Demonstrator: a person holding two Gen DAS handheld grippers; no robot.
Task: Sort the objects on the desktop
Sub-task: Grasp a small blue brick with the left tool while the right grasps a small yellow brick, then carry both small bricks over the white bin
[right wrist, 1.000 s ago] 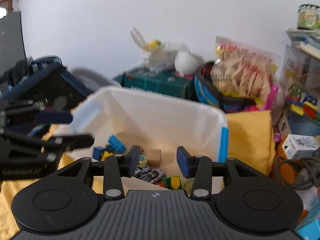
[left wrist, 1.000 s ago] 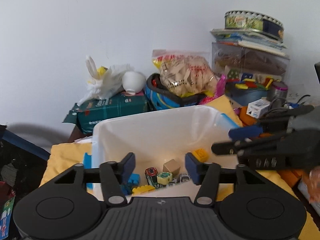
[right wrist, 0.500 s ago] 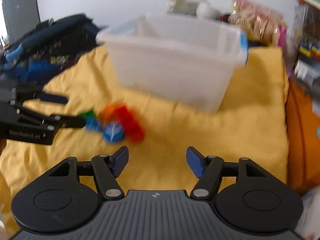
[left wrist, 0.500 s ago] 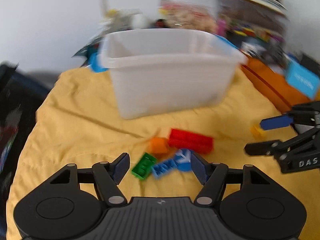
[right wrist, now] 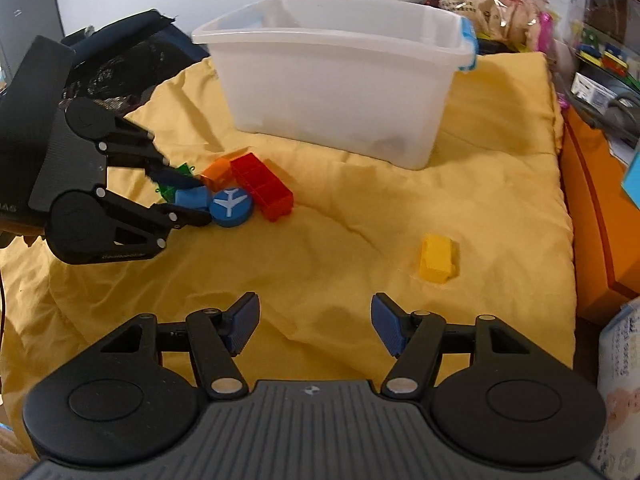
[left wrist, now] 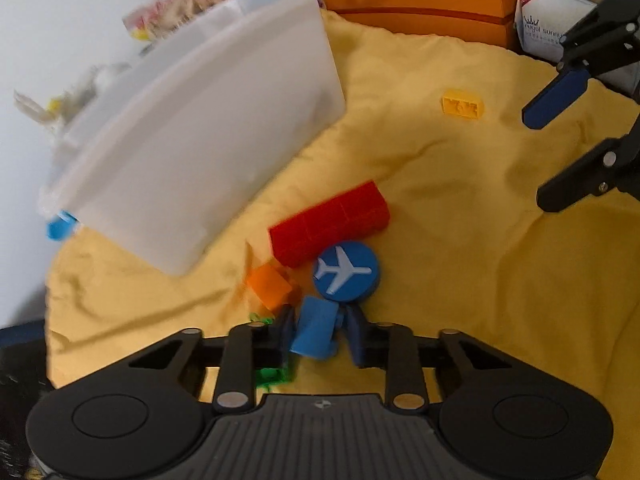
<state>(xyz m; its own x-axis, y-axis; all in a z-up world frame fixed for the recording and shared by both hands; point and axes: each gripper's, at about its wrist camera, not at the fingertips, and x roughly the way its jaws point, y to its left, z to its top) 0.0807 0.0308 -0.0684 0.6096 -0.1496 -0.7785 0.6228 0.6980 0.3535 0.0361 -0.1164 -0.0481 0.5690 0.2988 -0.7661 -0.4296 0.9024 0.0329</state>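
My left gripper [left wrist: 320, 334] is low over the yellow cloth, shut on a small blue block [left wrist: 315, 332]; in the right wrist view the left gripper [right wrist: 188, 199] has that blue block [right wrist: 193, 199] between its fingers. Touching the block lie a blue disc with a white airplane [left wrist: 346, 272], a red brick [left wrist: 330, 224], an orange block [left wrist: 270, 286] and a green piece [left wrist: 274, 376] partly under the gripper. A yellow brick [right wrist: 437, 258] lies alone, ahead and right of my open, empty right gripper [right wrist: 314, 326]. The white bin [right wrist: 340, 92] stands behind.
An orange box [right wrist: 600, 220] borders the cloth on the right, with a white pack [left wrist: 548, 28] near it. A black bag [right wrist: 128, 56] sits at the left. Bags, boxes and toys crowd the space behind the bin. Bare yellow cloth [right wrist: 360, 208] lies between the piles.
Both grippers have dropped from above the bin down to the cloth in front of it. The left one has narrowed from open to shut around the blue block.
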